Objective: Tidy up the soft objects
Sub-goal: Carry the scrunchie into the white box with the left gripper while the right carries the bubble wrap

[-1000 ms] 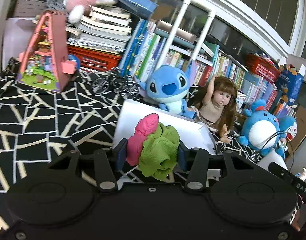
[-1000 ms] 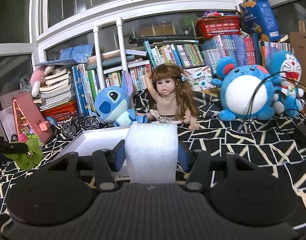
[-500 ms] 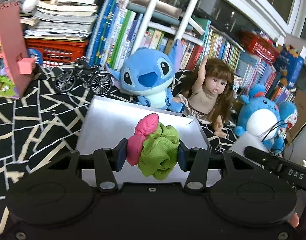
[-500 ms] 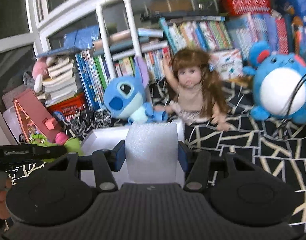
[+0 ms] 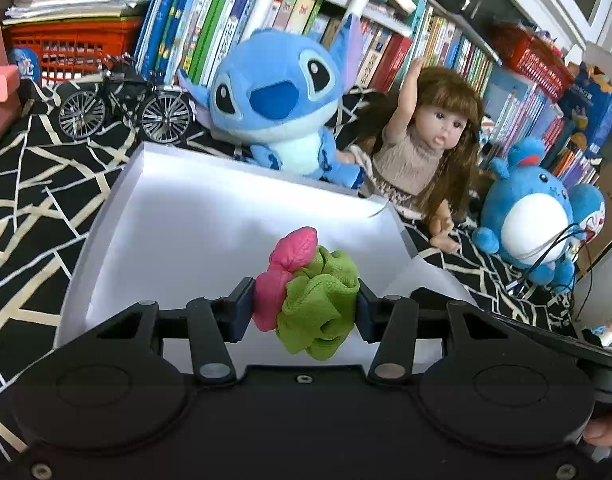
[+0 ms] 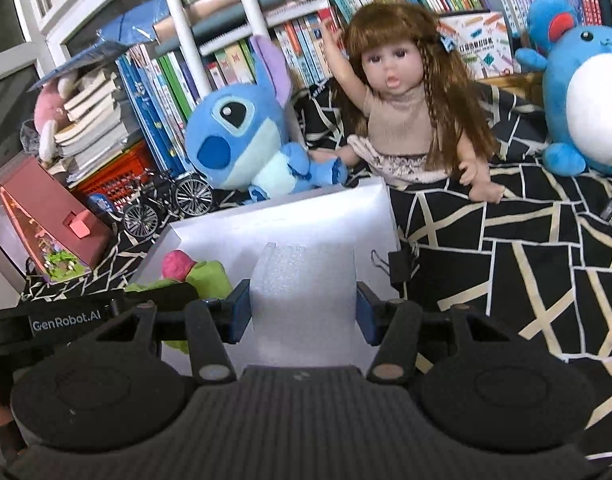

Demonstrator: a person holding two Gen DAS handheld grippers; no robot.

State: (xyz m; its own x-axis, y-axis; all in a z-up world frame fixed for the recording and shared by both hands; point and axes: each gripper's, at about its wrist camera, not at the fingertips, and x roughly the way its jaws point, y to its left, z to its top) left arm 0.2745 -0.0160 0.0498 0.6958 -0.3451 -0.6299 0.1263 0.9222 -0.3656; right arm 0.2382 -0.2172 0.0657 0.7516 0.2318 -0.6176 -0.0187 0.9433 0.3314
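Observation:
My left gripper (image 5: 304, 306) is shut on a green and pink cloth bundle (image 5: 314, 304) and holds it above the white open box (image 5: 194, 204). The bundle also shows in the right wrist view (image 6: 204, 276), over the box's left side. My right gripper (image 6: 304, 306) is shut on a white foam roll (image 6: 304, 292) and holds it over the same white box (image 6: 290, 216), near its front right. The foam roll shows in the left wrist view (image 5: 422, 280) at the box's right corner.
Behind the box sit a blue Stitch plush (image 5: 274, 96), a doll with brown hair (image 5: 430, 144) and a round blue plush (image 5: 534, 224). A toy bicycle (image 5: 124, 104) and a pink toy house (image 6: 50, 216) stand left. Bookshelves line the back. A black binder clip (image 6: 400, 266) hangs on the box's right edge.
Both grippers have moved forward and lower towards the white box, each still holding its object. The box and the toys behind it now look larger and closer.

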